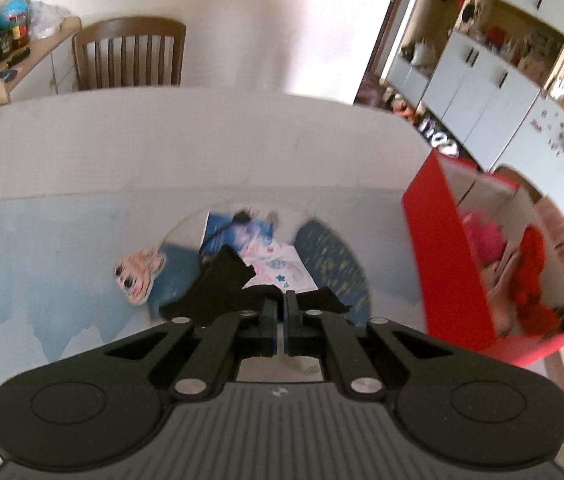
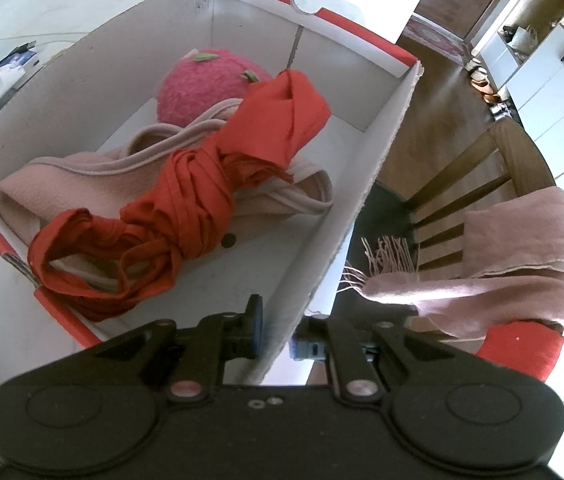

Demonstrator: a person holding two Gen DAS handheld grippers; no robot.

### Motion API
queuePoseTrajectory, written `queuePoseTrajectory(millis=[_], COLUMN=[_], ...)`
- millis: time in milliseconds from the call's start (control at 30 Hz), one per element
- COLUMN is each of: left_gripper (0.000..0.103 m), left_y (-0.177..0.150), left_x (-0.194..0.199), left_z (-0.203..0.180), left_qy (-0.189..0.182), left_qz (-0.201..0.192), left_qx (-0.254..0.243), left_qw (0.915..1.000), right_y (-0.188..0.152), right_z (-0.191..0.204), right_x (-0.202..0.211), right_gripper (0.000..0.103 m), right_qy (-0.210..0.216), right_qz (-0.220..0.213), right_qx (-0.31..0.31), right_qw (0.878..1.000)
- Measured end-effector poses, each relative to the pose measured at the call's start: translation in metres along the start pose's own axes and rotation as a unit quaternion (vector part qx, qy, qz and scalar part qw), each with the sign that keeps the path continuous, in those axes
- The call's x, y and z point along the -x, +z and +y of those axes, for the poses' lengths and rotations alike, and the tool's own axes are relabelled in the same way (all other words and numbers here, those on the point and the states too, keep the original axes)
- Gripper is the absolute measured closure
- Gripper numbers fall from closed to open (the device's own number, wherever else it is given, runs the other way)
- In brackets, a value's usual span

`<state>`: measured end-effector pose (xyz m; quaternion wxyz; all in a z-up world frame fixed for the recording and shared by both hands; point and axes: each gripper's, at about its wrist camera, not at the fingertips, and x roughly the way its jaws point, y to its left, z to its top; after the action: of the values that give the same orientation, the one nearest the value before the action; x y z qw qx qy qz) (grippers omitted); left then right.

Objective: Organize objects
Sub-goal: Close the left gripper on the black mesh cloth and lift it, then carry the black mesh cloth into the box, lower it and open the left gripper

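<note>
Pickup step, as I judged it: left gripper (image 1: pixel 285 312) had its jaws pressed together on a thin black fabric piece (image 1: pixel 223 284), apparently raised off the table (image 1: pixel 201 140), well to the left of the red box (image 1: pixel 438 256). Right gripper (image 2: pixel 277 334) pinched the box's near white wall (image 2: pixel 346 208), one finger inside and one outside, apparently steadying it. Next move probably called for carrying the black piece across to the box and letting go above the contents without snagging the wall. Only the right wrist view showed the inside clearly: pink plush toy (image 2: pixel 197 88), pale pink garment (image 2: pixel 81 176), and knotted red cloth (image 2: pixel 201 184) on top. Only the left wrist view showed what remained left of the box: doll-face item (image 1: pixel 137 276), printed cards (image 1: pixel 241 236), all blurred.
</note>
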<state>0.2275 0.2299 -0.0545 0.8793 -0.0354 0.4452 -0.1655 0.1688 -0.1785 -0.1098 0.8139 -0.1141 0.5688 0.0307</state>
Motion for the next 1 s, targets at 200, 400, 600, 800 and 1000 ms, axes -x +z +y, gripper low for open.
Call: queuePoseTrajectory(millis=[200, 400, 600, 800, 1000], left_gripper=[0.102, 0.102, 0.102, 0.102, 0.102], left_y=[0.027, 0.046, 0.059, 0.065, 0.073], left_x=[0.02, 0.032, 0.029, 0.016, 0.005], left_z=[-0.024, -0.046, -0.08, -0.123, -0.169], left_qy=[-0.032, -0.066, -0.097, -0.136, -0.175], left_qz=[-0.044, -0.078, -0.081, -0.061, -0.047], left_qx=[-0.014, -0.026, -0.064, -0.107, -0.162], left_qw=[0.9984, 0.9944, 0.9899, 0.9831, 0.9701], right_y=[0.001, 0.0, 0.0, 0.001, 0.001], right_z=[0.0, -0.001, -0.001, 0.0, 0.0], right_x=[-0.001, -0.001, -0.002, -0.004, -0.004], right_gripper=[0.092, 0.092, 0.092, 0.092, 0.092], right_qy=[0.0, 0.001, 0.001, 0.001, 0.001], right_qz=[0.001, 0.0, 0.002, 0.003, 0.003], right_qx=[0.0, -0.001, -0.001, 0.001, 0.001], right_qw=[1.0, 1.0, 1.0, 1.0, 1.0])
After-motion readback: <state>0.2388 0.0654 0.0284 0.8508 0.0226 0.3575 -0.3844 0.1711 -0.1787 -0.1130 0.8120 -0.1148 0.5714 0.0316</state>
